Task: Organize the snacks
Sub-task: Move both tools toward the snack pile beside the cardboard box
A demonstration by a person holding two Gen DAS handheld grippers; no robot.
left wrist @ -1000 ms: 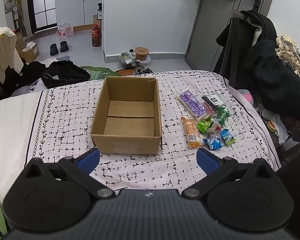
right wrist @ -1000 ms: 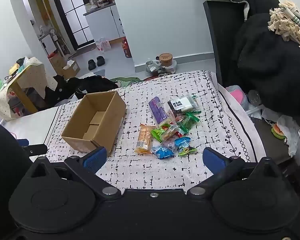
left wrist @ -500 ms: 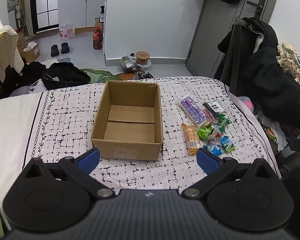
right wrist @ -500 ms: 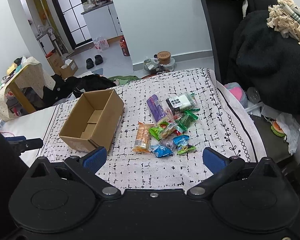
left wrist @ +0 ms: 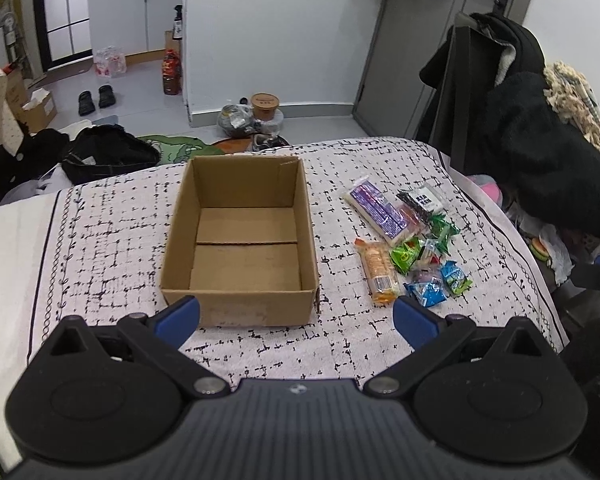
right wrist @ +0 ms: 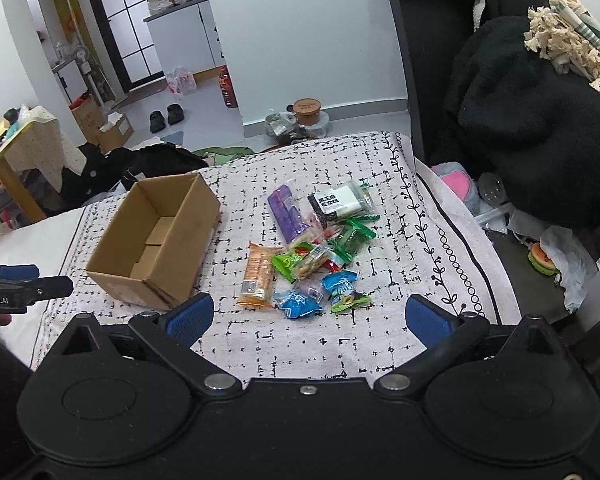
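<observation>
Left wrist view: your left gripper (left wrist: pixel 296 316) hovers with fingers spread wide and empty before the open cardboard box (left wrist: pixel 240 240) on the patterned bed cover (left wrist: pixel 100 240). Your right gripper (right wrist: pixel 306 314) is likewise released, poised over the snack pile (right wrist: pixel 312 248), which lies beside the box's right, apart from it.

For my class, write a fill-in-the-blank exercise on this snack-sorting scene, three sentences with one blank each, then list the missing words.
1. The brown cardboard box on the patterned cloth holds ____ snacks.
2. The long orange biscuit packet lies between the box and the small ____ wrapped candies.
3. The jaws of the left gripper and the right gripper are both ____.

Missing words: no; blue; open
</observation>
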